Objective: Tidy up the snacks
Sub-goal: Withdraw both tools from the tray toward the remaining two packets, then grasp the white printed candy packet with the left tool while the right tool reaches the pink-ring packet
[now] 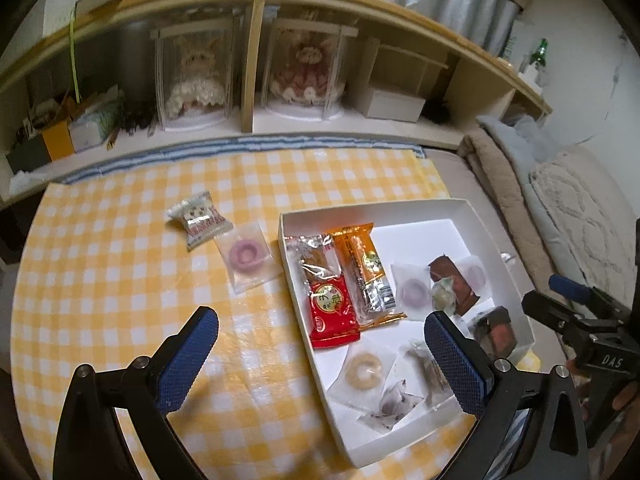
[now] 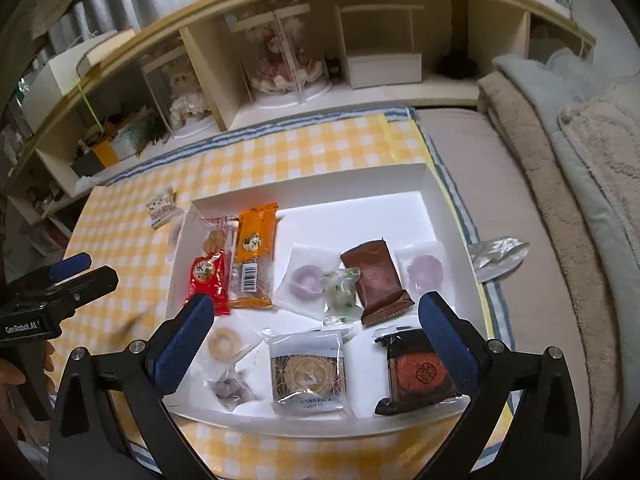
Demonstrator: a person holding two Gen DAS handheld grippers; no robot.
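A white box [image 1: 404, 210] [image 2: 304, 184] sits on the yellow checked cloth and holds several wrapped snacks: a red pack [image 1: 332, 312] [image 2: 208, 280], an orange pack [image 1: 362, 268] [image 2: 254, 256], a brown pack [image 2: 378, 280], purple ring sweets [image 2: 306, 280], a dark pack [image 2: 420, 374]. Outside the box on the cloth lie a purple ring sweet [image 1: 248, 256] and a white-red wrapped candy [image 1: 198, 220] [image 2: 162, 206]. My left gripper [image 1: 320, 356] is open and empty above the box's near left edge. My right gripper [image 2: 316, 344] is open and empty over the box's front.
A silver wrapper [image 2: 498, 256] lies right of the box on the grey mattress. A wooden shelf [image 1: 256, 80] with doll cases stands behind the cloth. Folded blankets [image 2: 568, 160] lie at the right. The left gripper shows at the right wrist view's left edge [image 2: 60, 284].
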